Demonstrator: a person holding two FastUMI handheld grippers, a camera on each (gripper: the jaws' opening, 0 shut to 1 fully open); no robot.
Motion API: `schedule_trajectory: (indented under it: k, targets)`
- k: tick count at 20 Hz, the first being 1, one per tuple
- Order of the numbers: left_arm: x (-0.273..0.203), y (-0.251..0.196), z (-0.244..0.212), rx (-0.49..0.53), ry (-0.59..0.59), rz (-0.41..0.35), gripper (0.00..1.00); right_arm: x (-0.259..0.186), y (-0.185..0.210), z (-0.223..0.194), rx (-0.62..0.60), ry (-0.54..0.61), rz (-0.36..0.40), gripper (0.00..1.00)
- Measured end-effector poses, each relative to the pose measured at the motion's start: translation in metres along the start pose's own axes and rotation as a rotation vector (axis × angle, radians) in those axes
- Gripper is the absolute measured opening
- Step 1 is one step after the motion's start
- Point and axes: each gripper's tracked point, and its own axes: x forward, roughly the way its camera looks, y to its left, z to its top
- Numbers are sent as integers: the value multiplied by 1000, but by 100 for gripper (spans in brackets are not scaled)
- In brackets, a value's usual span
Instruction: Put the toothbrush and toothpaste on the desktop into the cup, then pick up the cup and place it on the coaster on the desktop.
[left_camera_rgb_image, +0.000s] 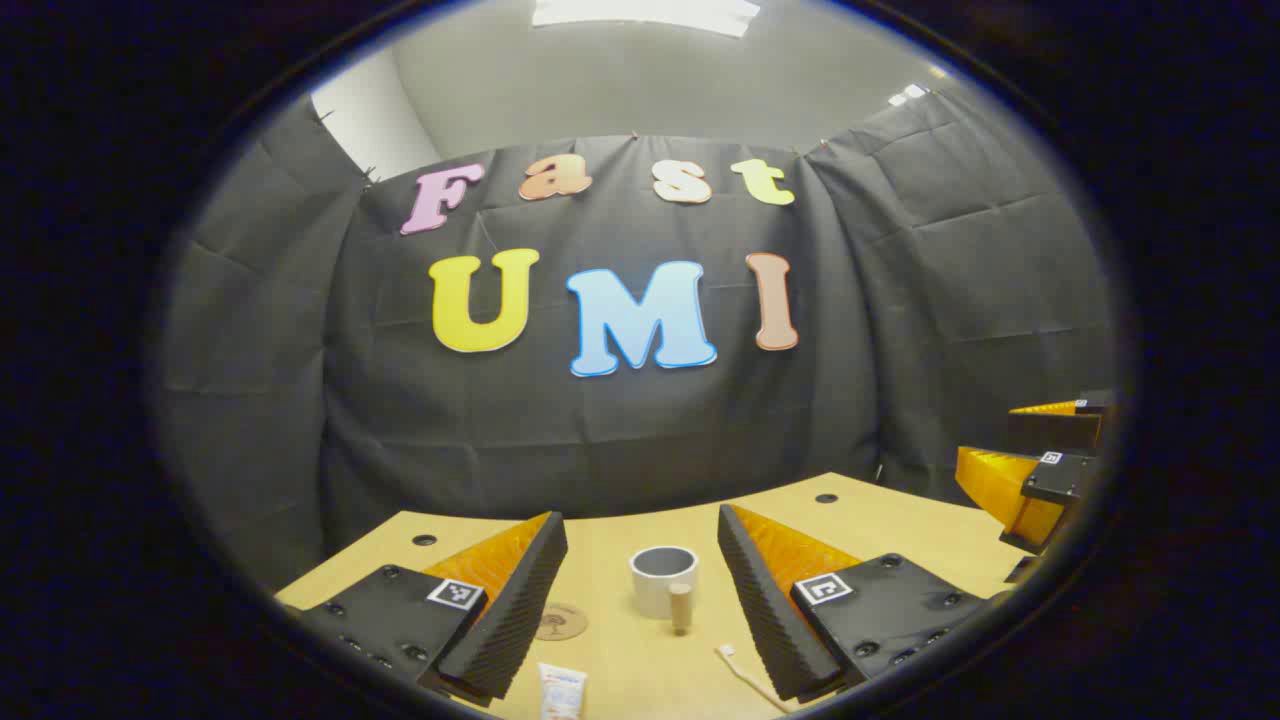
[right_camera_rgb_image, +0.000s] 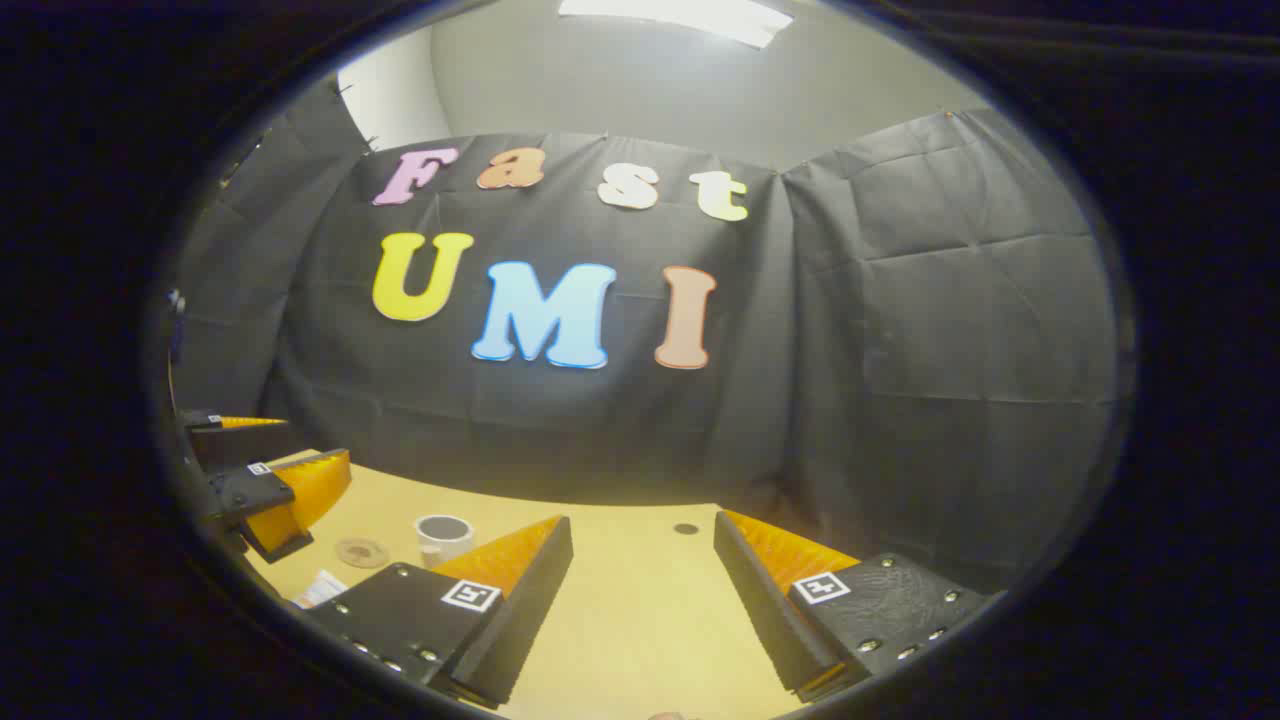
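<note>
In the left gripper view a white cup (left_camera_rgb_image: 663, 578) with a stubby wooden handle stands upright on the desktop, straight ahead between my open fingers. A round cork coaster (left_camera_rgb_image: 560, 622) lies just left of it. The toothpaste tube (left_camera_rgb_image: 562, 692) lies near the bottom edge, and the toothbrush (left_camera_rgb_image: 745, 672) lies by my right finger. My left gripper (left_camera_rgb_image: 640, 518) hovers above the desk, open and holding nothing. My right gripper (right_camera_rgb_image: 641, 522) is open too, over bare desk. In its view the cup (right_camera_rgb_image: 443, 538), coaster (right_camera_rgb_image: 361, 551) and toothpaste (right_camera_rgb_image: 320, 588) sit off to the left.
The light wooden desktop (right_camera_rgb_image: 640, 610) has small round holes (right_camera_rgb_image: 686, 528) near its back edge, where the black cloth wall rises. Each gripper sees the other at the side: the right gripper (left_camera_rgb_image: 1000, 440), the left gripper (right_camera_rgb_image: 300, 445).
</note>
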Motion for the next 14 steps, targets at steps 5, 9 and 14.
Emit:
schedule_trajectory:
  k: [5, 9, 14]
  targets:
    - [-11, 53, 16, -39, 14, 63, 97, 6, 58, 17, 31, 37, 114, 90]
    - [-17, 54, 18, -1, 22, 56, 97, 7, 79, 19, 25, 71, 202, 90]
    - [-11, 47, 22, -62, 46, 51, 96, 12, 87, 20, -62, 83, 228, 90]
